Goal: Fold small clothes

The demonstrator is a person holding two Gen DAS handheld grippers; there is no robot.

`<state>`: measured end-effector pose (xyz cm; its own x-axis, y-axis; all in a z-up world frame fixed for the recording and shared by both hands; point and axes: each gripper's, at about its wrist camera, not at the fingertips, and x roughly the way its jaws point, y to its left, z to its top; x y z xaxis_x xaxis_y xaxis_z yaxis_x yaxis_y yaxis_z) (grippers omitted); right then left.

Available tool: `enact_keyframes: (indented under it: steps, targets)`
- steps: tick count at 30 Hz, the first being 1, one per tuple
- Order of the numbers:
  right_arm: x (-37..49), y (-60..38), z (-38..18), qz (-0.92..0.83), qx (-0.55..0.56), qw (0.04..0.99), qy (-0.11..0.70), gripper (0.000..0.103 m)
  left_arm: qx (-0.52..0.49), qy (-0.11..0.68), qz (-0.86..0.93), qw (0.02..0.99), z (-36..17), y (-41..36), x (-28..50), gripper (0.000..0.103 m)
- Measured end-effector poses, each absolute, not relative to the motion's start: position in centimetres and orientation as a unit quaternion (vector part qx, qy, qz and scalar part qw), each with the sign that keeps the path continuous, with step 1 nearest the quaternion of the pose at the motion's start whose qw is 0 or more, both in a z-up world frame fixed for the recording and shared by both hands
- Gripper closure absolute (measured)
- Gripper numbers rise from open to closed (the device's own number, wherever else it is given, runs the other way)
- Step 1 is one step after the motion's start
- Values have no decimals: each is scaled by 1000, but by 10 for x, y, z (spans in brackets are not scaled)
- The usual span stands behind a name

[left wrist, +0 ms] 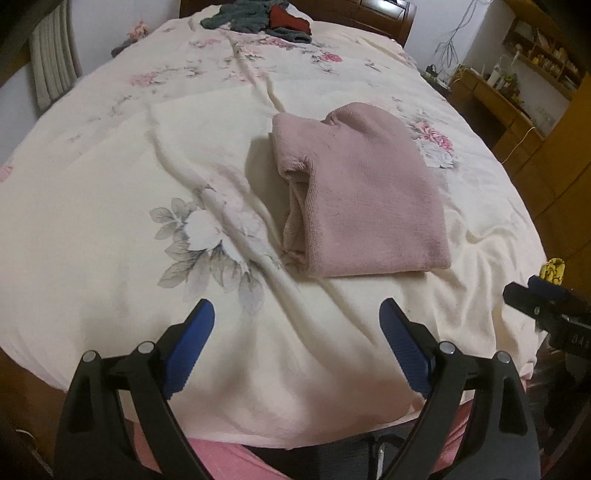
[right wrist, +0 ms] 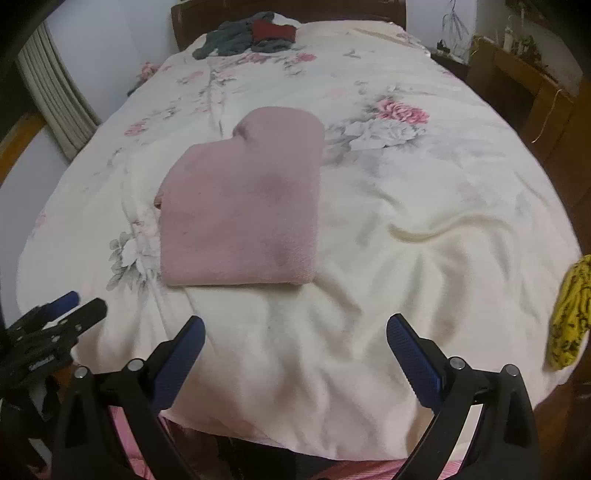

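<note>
One folded pink garment (right wrist: 240, 206) is lying mid-bed on the floral blanket (right wrist: 406, 258), with one grey-red pile (right wrist: 247, 37) lying at the headboard, a yellow cloth (right wrist: 569, 317) hanging at the right edge, and both grippers, left (left wrist: 297, 325) and right (right wrist: 295, 339), hovering wide open, empty, nothing obstructing.

I see the pink knit garment (left wrist: 364, 192) (right wrist: 243, 206) lying folded flat on the bed, approx mid-bed, a bit toward the near end. Dusty pink, fine rib texture. Folded into a rough rectangle w/ a narrower rounded part sticking out at the far end. Near edge straight and tidy; left side shows stacked layers, slightly uneven. Far end of the bed: a loose pile of grey and red clothes (left wrist: 258, 18) (right wrist: 251, 35), crumpled, unfolded, well apart from the pink one. Yellow patterned cloth (right wrist: 570, 314) (left wrist: 553, 269) at the near right edge, bunched.
</note>
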<state>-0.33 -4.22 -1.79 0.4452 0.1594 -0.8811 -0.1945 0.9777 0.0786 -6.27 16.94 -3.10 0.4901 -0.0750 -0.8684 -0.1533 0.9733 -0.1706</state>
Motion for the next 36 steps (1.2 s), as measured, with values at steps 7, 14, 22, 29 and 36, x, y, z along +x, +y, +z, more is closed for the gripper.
enact_keyframes:
  steps: [7,14,22,29,36]
  targets:
    - [-7,-41,-9,73,-46,856,509,4,-92,499,25,861,-16,159,-66,13]
    - [-7,-43,-8,70,-44,855,512,4,-80,497,31,864,-10,151,-68,13]
    - [-3,-49,-11,67,-36,853,517,4,-68,492,40,867,-7,144,-68,13]
    - [-1,-52,-13,62,-35,852,518,4,-63,493,40,867,-7,137,-67,13]
    - [1,-54,-17,60,-36,851,521,4,-60,493,40,867,-7,136,-66,13]
